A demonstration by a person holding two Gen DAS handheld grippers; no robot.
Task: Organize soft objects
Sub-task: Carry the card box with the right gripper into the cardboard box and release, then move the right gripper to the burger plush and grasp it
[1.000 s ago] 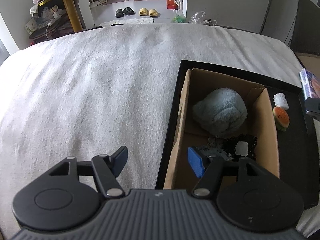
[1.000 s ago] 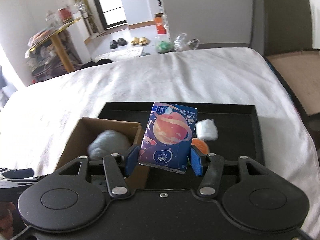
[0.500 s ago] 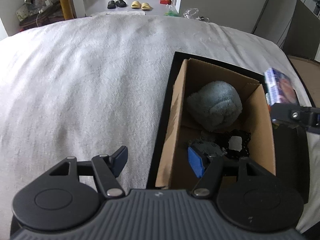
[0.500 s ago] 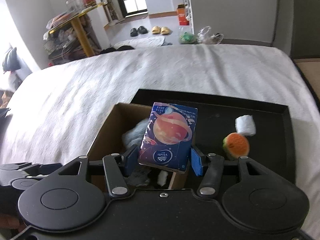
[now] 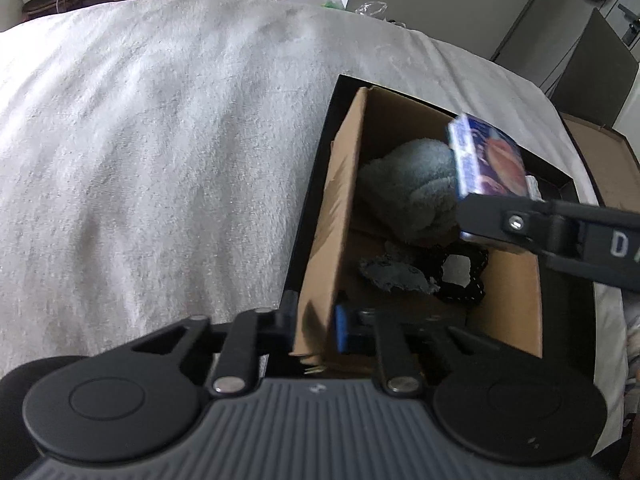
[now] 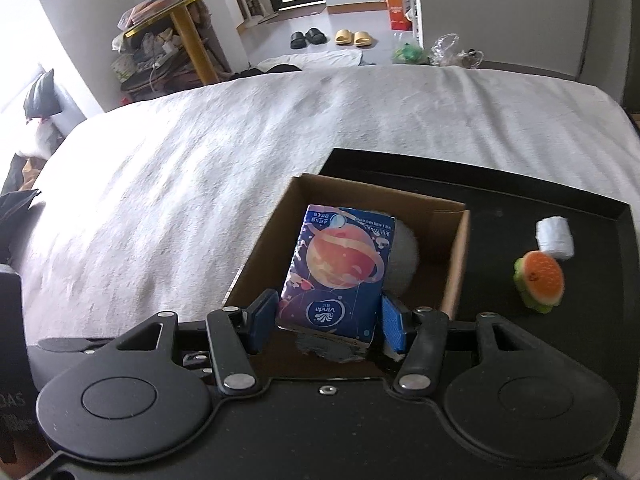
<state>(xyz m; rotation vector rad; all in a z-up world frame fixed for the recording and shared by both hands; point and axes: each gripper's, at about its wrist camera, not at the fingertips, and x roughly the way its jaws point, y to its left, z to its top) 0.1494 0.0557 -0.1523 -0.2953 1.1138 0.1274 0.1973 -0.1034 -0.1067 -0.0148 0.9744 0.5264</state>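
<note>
A cardboard box [image 5: 340, 208] stands in a black tray [image 5: 319, 168] on the bed. My left gripper [image 5: 316, 326] has its jaws closing on the box's near left wall, and the pads pinch the cardboard. Inside lie a grey plush bundle [image 5: 408, 192] and a black lace piece [image 5: 460, 276]. My right gripper [image 6: 328, 320] is shut on a blue tissue pack [image 6: 340, 272] with a planet print, held upright above the box [image 6: 260, 256]. From the left wrist view the tissue pack [image 5: 488, 160] hangs over the box's right side.
On the tray floor [image 6: 520, 200] right of the box lie a white roll [image 6: 554, 238] and a burger-shaped toy [image 6: 540, 280]. The white bed cover [image 5: 160, 160] spreads out to the left. Slippers [image 6: 354, 36] and a cluttered yellow table [image 6: 180, 20] stand beyond the bed.
My left gripper closed from wide open onto the box's left wall. My right gripper carried the tissue pack leftward, from above the tray to above the box.
</note>
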